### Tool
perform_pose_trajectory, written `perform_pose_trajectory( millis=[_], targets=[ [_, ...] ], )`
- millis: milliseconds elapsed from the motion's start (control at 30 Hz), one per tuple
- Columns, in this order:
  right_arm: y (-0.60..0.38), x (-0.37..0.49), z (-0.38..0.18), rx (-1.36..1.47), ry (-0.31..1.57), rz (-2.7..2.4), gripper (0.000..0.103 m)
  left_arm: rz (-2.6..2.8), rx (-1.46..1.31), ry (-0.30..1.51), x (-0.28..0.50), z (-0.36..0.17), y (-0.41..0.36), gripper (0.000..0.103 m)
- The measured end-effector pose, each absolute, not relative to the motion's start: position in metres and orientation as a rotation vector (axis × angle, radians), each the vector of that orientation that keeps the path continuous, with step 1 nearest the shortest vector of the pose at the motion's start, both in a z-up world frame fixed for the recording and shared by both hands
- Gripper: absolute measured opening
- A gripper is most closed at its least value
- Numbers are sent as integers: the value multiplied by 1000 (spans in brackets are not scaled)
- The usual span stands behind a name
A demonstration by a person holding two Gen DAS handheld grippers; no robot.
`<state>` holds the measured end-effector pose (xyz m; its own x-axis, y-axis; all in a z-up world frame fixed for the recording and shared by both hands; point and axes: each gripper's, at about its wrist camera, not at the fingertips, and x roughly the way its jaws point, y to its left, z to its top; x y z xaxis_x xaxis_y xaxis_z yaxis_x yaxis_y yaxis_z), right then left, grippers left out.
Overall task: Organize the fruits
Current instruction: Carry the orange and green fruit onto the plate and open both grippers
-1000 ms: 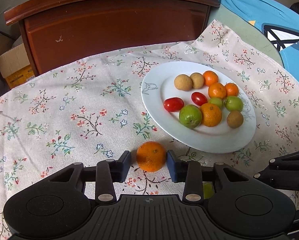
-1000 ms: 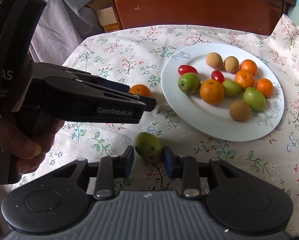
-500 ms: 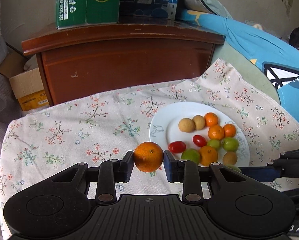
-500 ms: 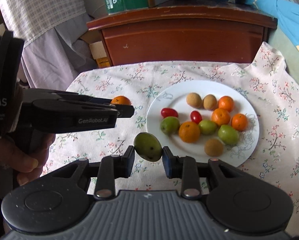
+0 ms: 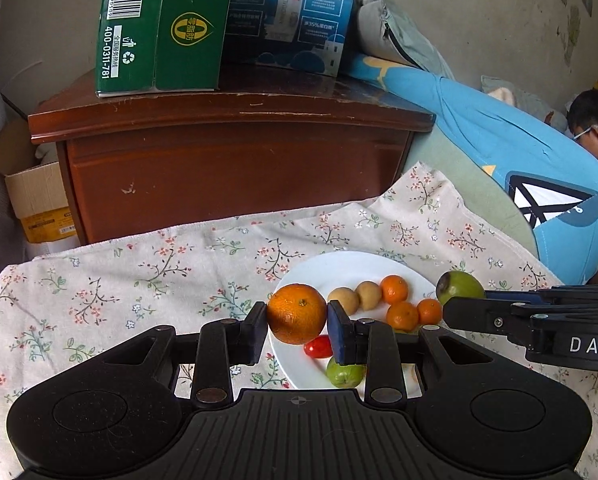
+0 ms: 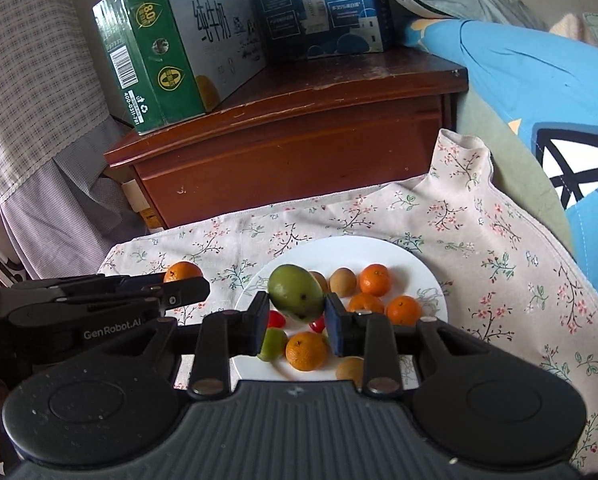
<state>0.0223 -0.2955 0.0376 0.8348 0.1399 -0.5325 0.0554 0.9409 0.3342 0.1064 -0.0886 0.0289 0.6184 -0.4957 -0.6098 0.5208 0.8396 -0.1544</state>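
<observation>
Glossy white plate, matt floral cloth, scuffed polished wooden cabinet, cardboard cartons

Home bedroom, wooden nightstand, bedding

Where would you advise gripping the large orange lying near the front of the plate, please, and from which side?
Grip the large orange across its widest middle, coming straight down from above. It is round, so any pad axis suits it, but a green fruit lies close on its left and a brown one on its right, so set the pads front and back. The plate rim is low.
</observation>
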Motion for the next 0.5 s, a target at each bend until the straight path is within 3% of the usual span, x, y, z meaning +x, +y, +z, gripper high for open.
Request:
perform_pose_trajectory(
  millis=[500],
  targets=[
    [-308,41,17,426,622,-5,30,-599,-9,747,123,8,-112,29]
  ],
)
